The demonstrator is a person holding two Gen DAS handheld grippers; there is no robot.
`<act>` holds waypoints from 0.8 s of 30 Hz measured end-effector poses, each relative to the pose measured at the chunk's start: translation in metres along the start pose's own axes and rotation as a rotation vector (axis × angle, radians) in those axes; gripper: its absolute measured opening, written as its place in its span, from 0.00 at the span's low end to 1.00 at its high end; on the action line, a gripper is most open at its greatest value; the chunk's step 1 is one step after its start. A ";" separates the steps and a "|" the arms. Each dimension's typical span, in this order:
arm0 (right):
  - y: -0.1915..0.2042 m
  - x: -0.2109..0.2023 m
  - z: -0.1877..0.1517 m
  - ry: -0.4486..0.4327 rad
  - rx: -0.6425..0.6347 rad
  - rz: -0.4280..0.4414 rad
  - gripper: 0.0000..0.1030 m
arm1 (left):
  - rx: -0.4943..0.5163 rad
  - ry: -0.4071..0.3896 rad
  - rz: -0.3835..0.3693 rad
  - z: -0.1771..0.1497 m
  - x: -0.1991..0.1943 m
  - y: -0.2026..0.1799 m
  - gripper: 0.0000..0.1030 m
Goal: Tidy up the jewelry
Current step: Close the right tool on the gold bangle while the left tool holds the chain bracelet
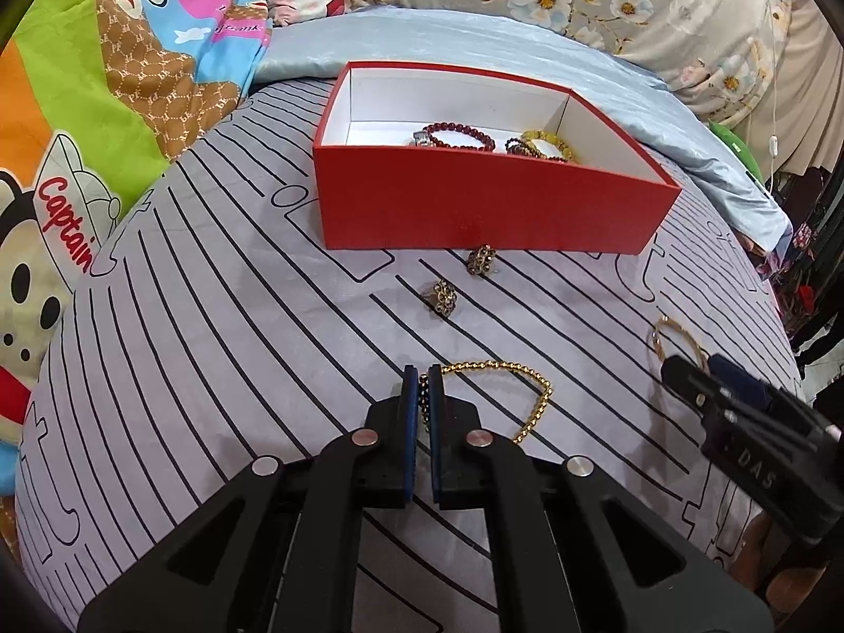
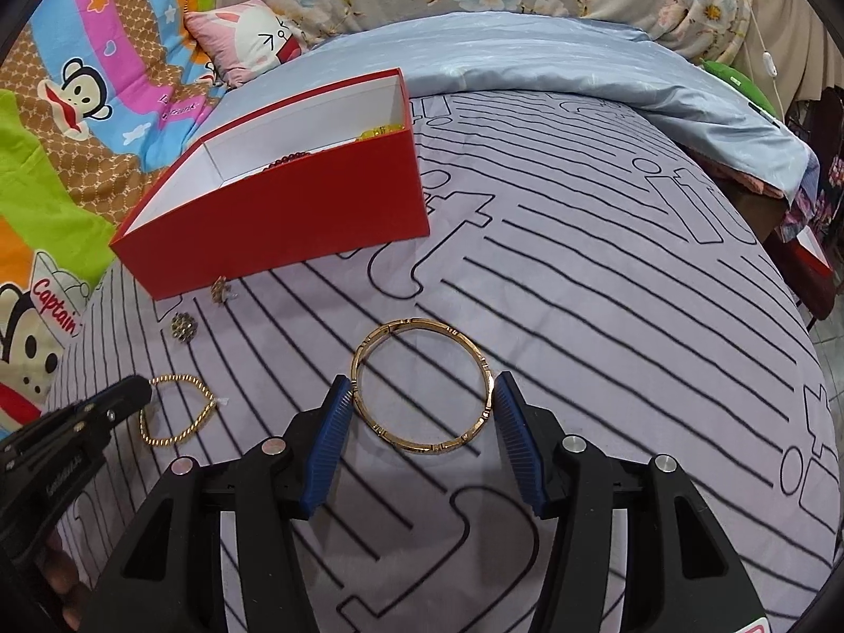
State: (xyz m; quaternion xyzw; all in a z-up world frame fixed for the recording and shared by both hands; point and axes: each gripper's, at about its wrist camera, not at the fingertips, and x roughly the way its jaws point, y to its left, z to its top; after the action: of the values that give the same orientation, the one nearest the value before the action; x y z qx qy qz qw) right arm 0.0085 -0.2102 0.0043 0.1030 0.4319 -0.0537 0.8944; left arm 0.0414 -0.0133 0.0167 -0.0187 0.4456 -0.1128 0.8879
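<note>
A red box (image 1: 475,211) with a white inside holds a dark red bead bracelet (image 1: 458,135) and a yellow bead bracelet (image 1: 543,143). My left gripper (image 1: 423,385) is shut on a gold bead bracelet (image 1: 533,401) that lies on the striped sheet. My right gripper (image 2: 422,395) is open, its blue pads touching both sides of a gold bangle (image 2: 422,385) lying flat. Two flower-shaped earrings (image 1: 442,296) (image 1: 481,259) lie in front of the box. The box (image 2: 285,211) and the bead bracelet (image 2: 179,411) also show in the right wrist view.
The grey striped sheet (image 1: 211,316) covers a bed. A cartoon monkey blanket (image 1: 79,105) lies at the left, a light blue quilt (image 1: 475,47) and floral fabric behind. The bed edge drops off at the right (image 2: 802,348).
</note>
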 end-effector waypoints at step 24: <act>0.028 -0.040 -0.012 -0.020 -0.036 0.052 0.51 | -0.025 -0.080 -0.057 0.022 -0.046 0.013 0.03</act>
State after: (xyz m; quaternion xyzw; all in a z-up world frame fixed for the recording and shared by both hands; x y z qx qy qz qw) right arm -0.0202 -0.1802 0.0316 0.0975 0.4211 -0.0238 0.9015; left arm 0.0345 0.0075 0.0648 -0.0469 0.4105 -0.1315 0.9011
